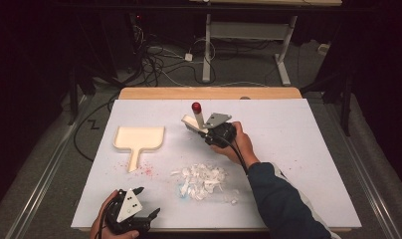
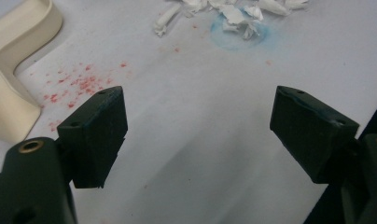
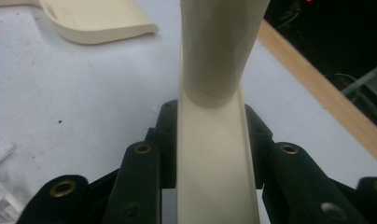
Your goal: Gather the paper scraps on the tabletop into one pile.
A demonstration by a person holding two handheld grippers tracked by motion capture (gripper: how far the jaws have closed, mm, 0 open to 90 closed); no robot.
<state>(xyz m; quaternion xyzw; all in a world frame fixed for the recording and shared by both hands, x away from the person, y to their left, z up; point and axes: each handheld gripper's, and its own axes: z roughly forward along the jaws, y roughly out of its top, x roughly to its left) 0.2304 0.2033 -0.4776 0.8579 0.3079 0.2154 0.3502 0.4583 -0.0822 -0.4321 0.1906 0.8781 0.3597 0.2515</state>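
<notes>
Your right gripper [image 1: 207,130] is clamped on the handle of a cream brush [image 3: 218,140], held beyond the pile of paper scraps [image 1: 201,180], presumably to sweep them up. The dustpan [image 1: 138,140] lies to the left of the pile, mouth facing away. Your left gripper [image 1: 148,217], jaws spread and empty, waits on the near side of the pile.

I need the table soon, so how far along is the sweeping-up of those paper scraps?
Early yet. Done: the right gripper has its jaws shut on the cream hand brush with the red-tipped handle, held above the table. In hand: bringing that brush into play. Left: the pile of white torn paper scraps lies unswept, the cream plastic dustpan sits apart from it, and the left gripper is open near the table's front edge.
</notes>
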